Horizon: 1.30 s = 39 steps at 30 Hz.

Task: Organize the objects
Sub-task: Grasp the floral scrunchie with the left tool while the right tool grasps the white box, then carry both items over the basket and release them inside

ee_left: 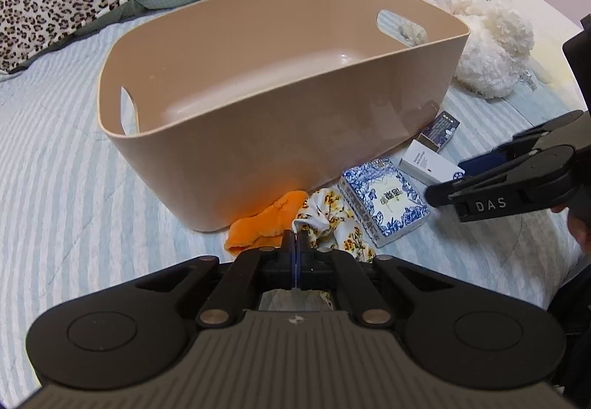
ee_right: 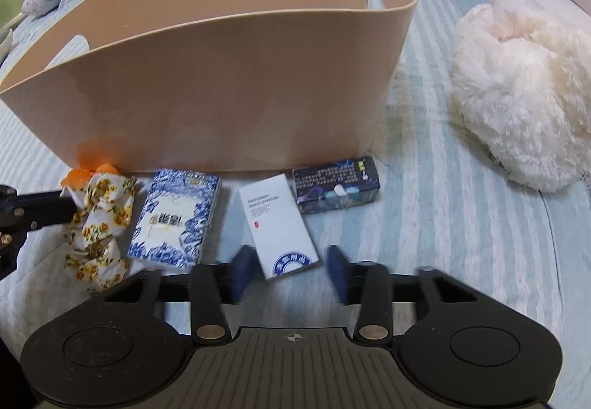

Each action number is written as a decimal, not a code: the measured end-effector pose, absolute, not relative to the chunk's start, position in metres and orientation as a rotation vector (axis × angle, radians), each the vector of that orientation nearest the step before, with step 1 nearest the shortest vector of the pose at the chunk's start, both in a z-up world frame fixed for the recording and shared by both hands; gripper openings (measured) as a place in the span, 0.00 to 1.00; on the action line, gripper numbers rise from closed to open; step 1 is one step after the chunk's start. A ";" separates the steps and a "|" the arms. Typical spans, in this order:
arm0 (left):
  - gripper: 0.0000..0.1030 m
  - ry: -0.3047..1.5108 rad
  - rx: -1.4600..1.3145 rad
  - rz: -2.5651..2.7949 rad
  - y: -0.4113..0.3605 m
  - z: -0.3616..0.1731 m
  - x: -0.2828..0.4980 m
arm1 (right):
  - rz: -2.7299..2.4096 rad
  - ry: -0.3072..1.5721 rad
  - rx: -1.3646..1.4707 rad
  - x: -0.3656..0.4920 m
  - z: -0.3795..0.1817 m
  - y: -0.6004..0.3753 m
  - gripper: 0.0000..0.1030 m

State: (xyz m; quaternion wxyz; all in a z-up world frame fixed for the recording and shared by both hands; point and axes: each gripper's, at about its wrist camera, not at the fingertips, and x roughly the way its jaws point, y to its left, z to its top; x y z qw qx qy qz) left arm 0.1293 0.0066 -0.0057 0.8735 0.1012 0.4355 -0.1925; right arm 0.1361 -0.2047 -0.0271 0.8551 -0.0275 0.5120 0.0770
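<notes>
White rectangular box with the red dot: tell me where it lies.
In the right wrist view, the white rectangular box lies on the striped bedspread, between the blue-and-white floral packet and dark printed box.

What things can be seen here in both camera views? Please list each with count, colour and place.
basket: 1, beige, on the bed, nothing visible inside
orange cloth: 1, orange, at basket's front
floral cloth: 1, white and yellow, beside orange cloth
patterned pack: 1, blue and white, before basket
white box: 1, white, beside pack
dark box: 1, dark blue, by basket's corner
plush toy: 1, cream, right of basket
left claw: shut on floral cloth
right claw: open, straddling the white box
</notes>
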 end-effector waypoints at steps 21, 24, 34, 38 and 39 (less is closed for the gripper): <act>0.00 0.895 0.174 -0.417 0.017 0.016 0.121 | 0.201 0.994 -0.098 0.126 0.007 -0.196 0.28; 0.00 0.865 0.169 -0.419 0.018 0.028 0.113 | 0.209 0.951 -0.077 0.121 0.020 -0.193 0.28; 0.00 0.729 0.097 -0.392 0.029 0.077 0.101 | 0.213 0.750 -0.009 0.106 0.074 -0.209 0.28; 0.00 0.691 0.037 -0.368 0.034 0.093 0.108 | 0.203 0.690 0.032 0.110 0.085 -0.216 0.28; 0.00 0.681 0.023 -0.362 0.035 0.096 0.111 | 0.200 0.685 0.044 0.112 0.087 -0.217 0.28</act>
